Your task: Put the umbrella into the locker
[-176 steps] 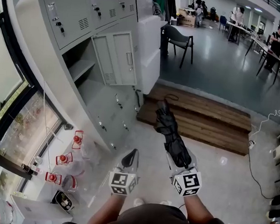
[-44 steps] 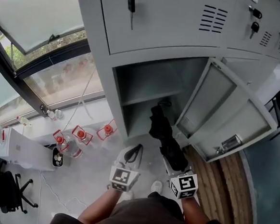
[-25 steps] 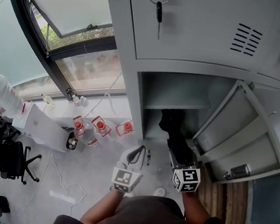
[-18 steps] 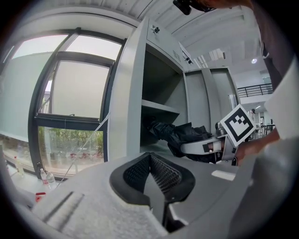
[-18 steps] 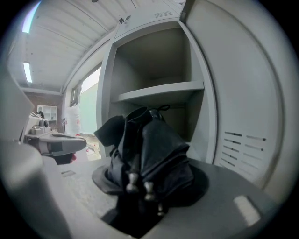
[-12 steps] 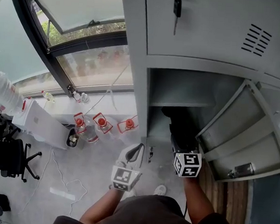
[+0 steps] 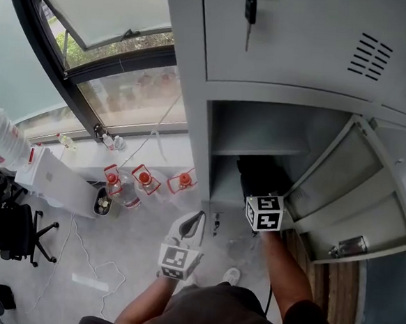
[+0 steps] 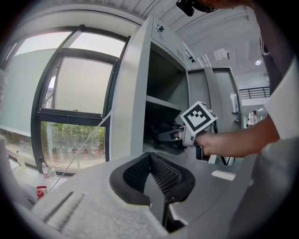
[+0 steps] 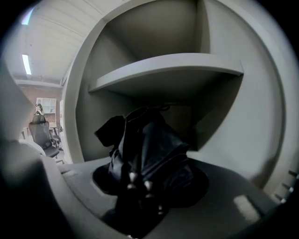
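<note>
So, head view: my right tongs (image 7: 262, 197) carry the folded black fabric umbrella (image 7: 258, 175) into the grey metal locker (image 7: 192, 122), under its inner shelf (image 7: 260, 152).
Left gripper view: my left tongs (image 8: 152, 175) are closed together with nothing in them, outside the locker.
Right gripper view: the tongs are clamped on the umbrella's near end, and the bundle is inside the lower compartment.
Remaining: I judge it mostly done, with only the set-down, release and withdrawal left.

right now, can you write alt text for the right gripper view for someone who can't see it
A folded black umbrella, clamped in the right tongs, points into an open grey locker compartment, its far end below a shelf. At the left edge, outside the locker, a dark chair stands in the room beyond.
</note>
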A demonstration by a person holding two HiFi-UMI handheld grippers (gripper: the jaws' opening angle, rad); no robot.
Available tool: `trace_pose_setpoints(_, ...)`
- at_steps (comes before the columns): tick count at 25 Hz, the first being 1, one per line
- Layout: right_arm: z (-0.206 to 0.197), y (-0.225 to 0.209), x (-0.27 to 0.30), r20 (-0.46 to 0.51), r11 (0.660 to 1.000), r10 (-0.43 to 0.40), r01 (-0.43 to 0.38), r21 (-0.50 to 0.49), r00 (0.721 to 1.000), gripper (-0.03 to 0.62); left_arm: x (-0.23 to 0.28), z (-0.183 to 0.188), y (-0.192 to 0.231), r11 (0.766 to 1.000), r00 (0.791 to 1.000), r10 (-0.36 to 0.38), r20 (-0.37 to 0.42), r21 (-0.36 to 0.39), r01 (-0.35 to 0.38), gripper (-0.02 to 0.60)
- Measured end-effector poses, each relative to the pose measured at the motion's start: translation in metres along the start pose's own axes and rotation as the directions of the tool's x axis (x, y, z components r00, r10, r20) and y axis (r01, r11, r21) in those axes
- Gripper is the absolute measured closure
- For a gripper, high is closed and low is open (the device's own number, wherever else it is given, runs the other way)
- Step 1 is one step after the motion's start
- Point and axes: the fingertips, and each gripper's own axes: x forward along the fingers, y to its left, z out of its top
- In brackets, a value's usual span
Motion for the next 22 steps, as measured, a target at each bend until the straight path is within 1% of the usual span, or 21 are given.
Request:
trace_pose_setpoints(4,0.004,-0.004,0.018,-0.033,1.000,0.000,0.000,0.006,0.999,0.365,0.001,-0.002,0.002,1.000,1.000,0.005,0.002,-0.002,-0.005,0.577)
trace_pose_setpoints(9,-0.005,-0.009,0.038,-0.114,1.000,-0.013,0.013,0.000,0.993,0.365,0.000,-0.003,0.000,1.000,1.000,-0.004,-0.014,-0.006,0.004,0.577)
trace_pose_setpoints(12,-0.015,-0.016,0.045,-0.166,0.999,-0.034,0.037,0.015,0.986,0.365,0.000,0.001,0.003,1.000,1.000,0.007,0.008,-0.010,-0.007,0.577)
trace_pose_setpoints(14,-0.019,-0.018,0.050,-0.191,0.999,-0.040,0.042,0.007,0.981,0.365,0.000,0.003,0.005,1.000,1.000,0.010,0.020,-0.010,-0.010,0.577)
trace_pose_setpoints(22,-0.032,-0.016,0.064,-0.303,0.998,-0.046,0.034,-0.046,0.952,0.358,0.000,0.001,0.006,1.000,1.000,0.002,0.016,-0.008,-0.002,0.577)
